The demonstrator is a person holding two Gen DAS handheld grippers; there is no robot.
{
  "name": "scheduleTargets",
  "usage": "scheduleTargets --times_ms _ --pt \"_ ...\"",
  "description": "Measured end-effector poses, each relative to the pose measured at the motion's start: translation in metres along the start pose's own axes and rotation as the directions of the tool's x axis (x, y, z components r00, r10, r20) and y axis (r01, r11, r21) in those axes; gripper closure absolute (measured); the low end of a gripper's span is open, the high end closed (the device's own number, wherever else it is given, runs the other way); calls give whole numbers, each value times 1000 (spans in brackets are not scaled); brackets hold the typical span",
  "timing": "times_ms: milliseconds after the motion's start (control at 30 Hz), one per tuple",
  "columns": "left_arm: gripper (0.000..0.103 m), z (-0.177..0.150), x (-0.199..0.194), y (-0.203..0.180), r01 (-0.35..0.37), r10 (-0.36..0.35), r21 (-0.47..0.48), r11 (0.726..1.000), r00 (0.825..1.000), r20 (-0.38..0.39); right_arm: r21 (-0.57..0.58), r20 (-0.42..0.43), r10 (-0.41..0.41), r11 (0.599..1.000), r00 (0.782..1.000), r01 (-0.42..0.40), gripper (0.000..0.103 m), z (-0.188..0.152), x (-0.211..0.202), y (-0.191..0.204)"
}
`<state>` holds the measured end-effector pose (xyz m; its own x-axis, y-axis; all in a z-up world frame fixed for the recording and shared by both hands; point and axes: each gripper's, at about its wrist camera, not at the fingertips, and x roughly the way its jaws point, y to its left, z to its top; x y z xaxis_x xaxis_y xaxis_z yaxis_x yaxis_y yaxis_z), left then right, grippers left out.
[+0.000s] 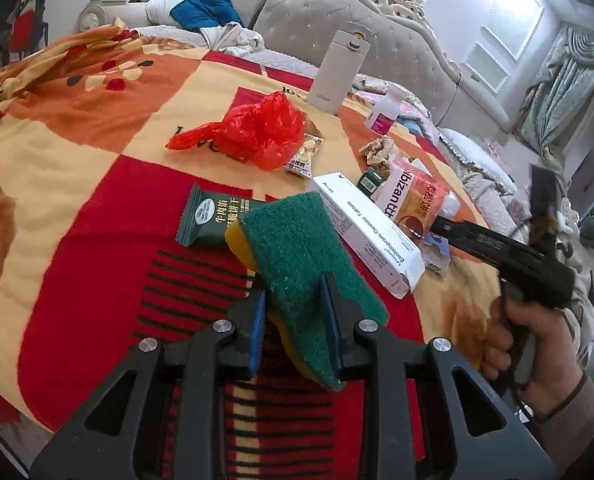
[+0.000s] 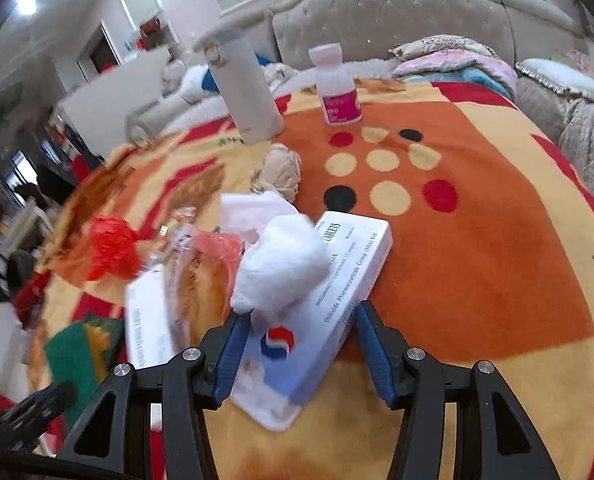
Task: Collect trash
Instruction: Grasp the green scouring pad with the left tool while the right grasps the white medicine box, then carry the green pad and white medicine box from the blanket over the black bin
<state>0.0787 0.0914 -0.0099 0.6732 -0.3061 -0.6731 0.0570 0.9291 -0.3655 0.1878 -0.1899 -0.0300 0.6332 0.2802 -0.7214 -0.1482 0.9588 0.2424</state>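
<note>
- Over the patterned bed blanket, the left gripper has its fingers clamped on a green-and-yellow sponge, long axis pointing away toward the red bag
- Right gripper fingers stand apart, straddling a white tablet box that runs away up-right, a tissue wad on it

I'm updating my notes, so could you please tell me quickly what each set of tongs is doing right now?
Left tongs: closed on the green-and-yellow scouring sponge.
Right tongs: open, straddling the white tablet box, not pressing on it.
</note>
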Motion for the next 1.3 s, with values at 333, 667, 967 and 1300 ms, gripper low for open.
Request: scheduleTargets --times_ms 333,667,967,1300 --pt "44 -4 10 3 66 -71 -75 995 995 -66 -89 -31 -80 993 996 77 50 3 7 10" --pt "75 -7 11 -19 -25 24 -22 999 999 -27 -108 12 -48 993 999 49 54 -24 -54 -20" --pt "88 -8 -26 -37 91 -91 52 995 996 9 -10 39 49 999 998 -49 54 -71 -86 -68" --pt "88 3 -12 -92 170 -168 114 979 985 -24 4 108 55 998 993 -56 54 -78 -114 -75"
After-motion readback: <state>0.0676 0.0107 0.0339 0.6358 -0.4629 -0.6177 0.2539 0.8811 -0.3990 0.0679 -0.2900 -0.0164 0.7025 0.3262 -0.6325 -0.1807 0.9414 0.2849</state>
